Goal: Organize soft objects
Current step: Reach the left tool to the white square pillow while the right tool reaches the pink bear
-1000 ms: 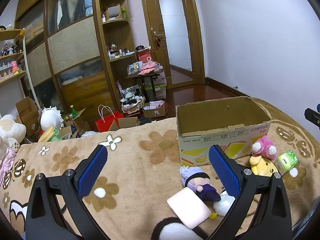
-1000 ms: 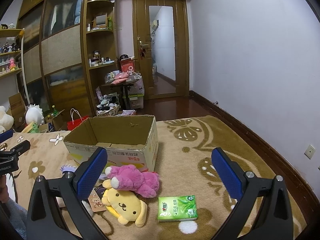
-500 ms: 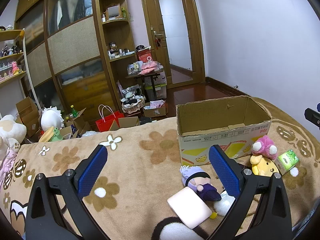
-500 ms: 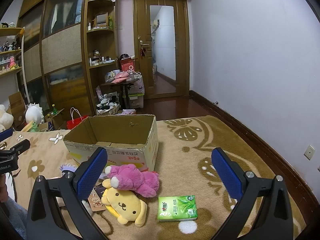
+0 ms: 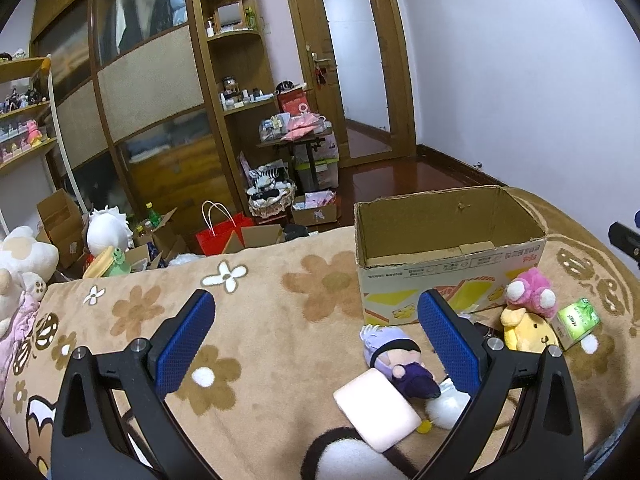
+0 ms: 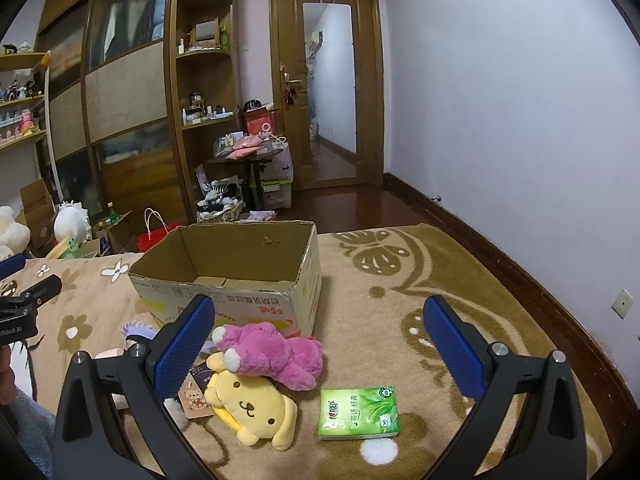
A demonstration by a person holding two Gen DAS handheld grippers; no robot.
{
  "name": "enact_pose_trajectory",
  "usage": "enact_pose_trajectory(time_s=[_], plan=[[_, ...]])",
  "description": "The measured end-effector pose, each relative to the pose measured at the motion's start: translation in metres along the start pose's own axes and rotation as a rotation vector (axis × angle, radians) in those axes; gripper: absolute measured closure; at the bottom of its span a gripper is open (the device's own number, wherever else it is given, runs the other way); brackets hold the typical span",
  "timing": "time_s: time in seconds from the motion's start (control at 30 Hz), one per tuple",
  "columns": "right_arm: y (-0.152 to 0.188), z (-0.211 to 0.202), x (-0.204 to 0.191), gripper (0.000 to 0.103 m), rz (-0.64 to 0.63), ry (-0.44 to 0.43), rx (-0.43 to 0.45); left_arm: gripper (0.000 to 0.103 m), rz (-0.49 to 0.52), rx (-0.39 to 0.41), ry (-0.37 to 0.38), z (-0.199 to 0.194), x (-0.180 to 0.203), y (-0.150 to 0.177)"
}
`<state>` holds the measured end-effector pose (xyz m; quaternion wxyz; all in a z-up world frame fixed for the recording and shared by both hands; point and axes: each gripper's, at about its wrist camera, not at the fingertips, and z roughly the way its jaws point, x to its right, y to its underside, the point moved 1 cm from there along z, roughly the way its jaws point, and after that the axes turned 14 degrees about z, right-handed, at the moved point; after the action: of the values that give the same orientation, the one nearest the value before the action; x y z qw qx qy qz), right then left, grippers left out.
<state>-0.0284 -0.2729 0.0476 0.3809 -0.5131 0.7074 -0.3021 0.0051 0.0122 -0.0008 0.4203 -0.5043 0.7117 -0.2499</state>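
An open, empty cardboard box (image 5: pixel 448 248) (image 6: pixel 240 276) stands on the brown flowered blanket. In front of it lie a pink plush (image 6: pixel 272 354) (image 5: pixel 530 294) on top of a yellow dog plush (image 6: pixel 250 406) (image 5: pixel 526 332), a green tissue pack (image 6: pixel 358 412) (image 5: pixel 578 316), a purple-haired doll (image 5: pixel 396 358), a pale pink soft block (image 5: pixel 376 408) and a white ball (image 5: pixel 444 404). My left gripper (image 5: pixel 316 340) is open and empty, above the blanket left of the doll. My right gripper (image 6: pixel 320 344) is open and empty, above the plushes and tissue pack.
The blanket (image 5: pixel 260 320) ends at a far edge with a red bag (image 5: pixel 224 232), boxes and plush toys (image 5: pixel 24 256) on the floor beyond. A wardrobe, shelves and a door stand behind. A card tag (image 6: pixel 196 398) lies beside the yellow plush.
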Motion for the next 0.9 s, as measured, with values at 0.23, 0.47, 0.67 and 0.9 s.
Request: enact_pose_trajectory(time_s=[0.23, 0.47, 0.67, 0.9], plan=[[-0.004, 0.016, -0.002, 0.0, -0.008, -0.011, -0.04, 0.002, -0.043, -0.094, 0.068, 0.018, 0.004, -0.007], [-0.001, 0.038, -0.01, 0.0, -0.022, -0.031, -0.088, 0.002, -0.035, -0.199, 0.109, 0.049, 0.019, 0.001], [0.011, 0.055, -0.022, 0.0, -0.085, -0.053, -0.14, 0.002, -0.002, -0.321, 0.151, 0.074, 0.032, 0.017], [0.027, 0.08, -0.029, 0.0, -0.143, -0.082, -0.217, 0.002, 0.019, -0.442, 0.206, 0.095, 0.041, 0.034]])
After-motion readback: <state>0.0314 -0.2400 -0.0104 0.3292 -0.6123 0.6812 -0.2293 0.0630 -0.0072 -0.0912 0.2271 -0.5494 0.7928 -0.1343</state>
